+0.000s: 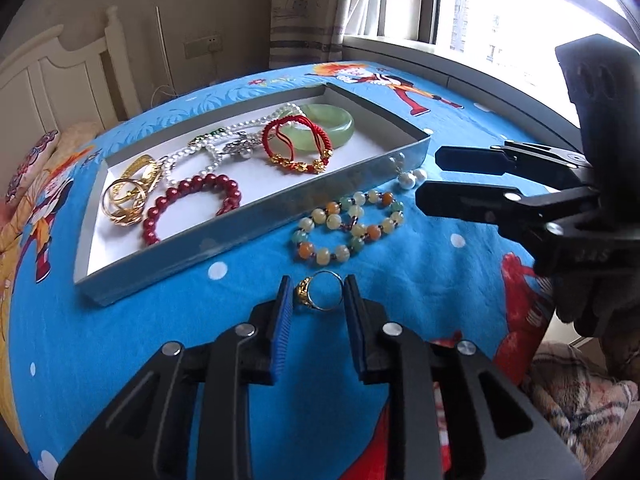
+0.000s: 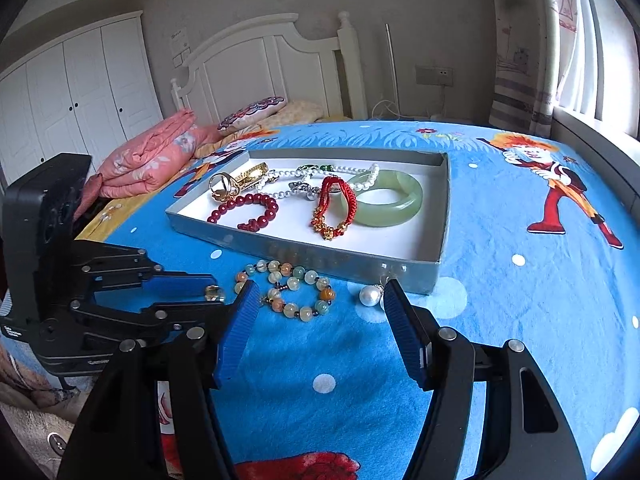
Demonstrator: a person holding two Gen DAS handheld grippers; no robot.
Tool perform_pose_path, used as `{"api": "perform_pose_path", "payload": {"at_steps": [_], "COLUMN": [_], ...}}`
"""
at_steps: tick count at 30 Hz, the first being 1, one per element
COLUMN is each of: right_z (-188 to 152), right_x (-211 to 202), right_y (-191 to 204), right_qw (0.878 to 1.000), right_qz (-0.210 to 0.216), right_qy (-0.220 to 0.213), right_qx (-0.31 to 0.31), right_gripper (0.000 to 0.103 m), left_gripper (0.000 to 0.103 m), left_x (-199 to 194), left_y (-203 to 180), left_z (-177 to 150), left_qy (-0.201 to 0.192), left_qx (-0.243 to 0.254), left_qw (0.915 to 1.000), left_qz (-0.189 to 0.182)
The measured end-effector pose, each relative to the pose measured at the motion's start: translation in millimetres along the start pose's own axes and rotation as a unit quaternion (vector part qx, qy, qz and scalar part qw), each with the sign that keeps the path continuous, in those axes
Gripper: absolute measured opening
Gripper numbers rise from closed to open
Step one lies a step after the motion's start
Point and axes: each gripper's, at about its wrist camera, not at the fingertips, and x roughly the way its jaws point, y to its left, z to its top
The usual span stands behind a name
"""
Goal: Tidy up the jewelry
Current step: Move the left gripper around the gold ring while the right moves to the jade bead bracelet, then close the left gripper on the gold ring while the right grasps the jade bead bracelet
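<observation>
A grey tray on the blue bedsheet holds a green bangle, a red cord bracelet, a red bead bracelet, pearls and gold rings. A gold ring lies on the sheet between the fingers of my open left gripper. A multicolour bead bracelet and pearl earrings lie in front of the tray. My right gripper is open and empty, above the bead bracelet.
A folded pink quilt and pillows lie at the bed's head by the white headboard. A window sill runs along the bed's far side. A checked blanket lies off the near edge.
</observation>
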Motion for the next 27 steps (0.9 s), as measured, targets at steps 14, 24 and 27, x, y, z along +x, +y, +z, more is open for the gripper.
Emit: {"api": "perform_pose_path", "payload": {"at_steps": [14,24,27], "right_z": [5,14,7], "right_x": [38,54,46], "right_y": [28,43,50], "right_qw": [0.992,0.987,0.987], "right_qz": [-0.009,-0.008,-0.014], "right_qy": [0.106,0.125,0.109], "right_qx": [-0.068,-0.106,-0.120], "right_gripper": [0.063,0.055,0.029], "left_gripper": [0.026,0.028,0.030], "left_x": [-15,-15,-15], "left_y": [53,55,53], "left_z": [-23,-24,-24], "left_qy": [-0.001,-0.005,-0.005], "left_qx": [-0.048,-0.058,-0.055], "left_qw": [0.9977,0.9980,0.9981], "left_qz": [0.048,0.025,0.026]}}
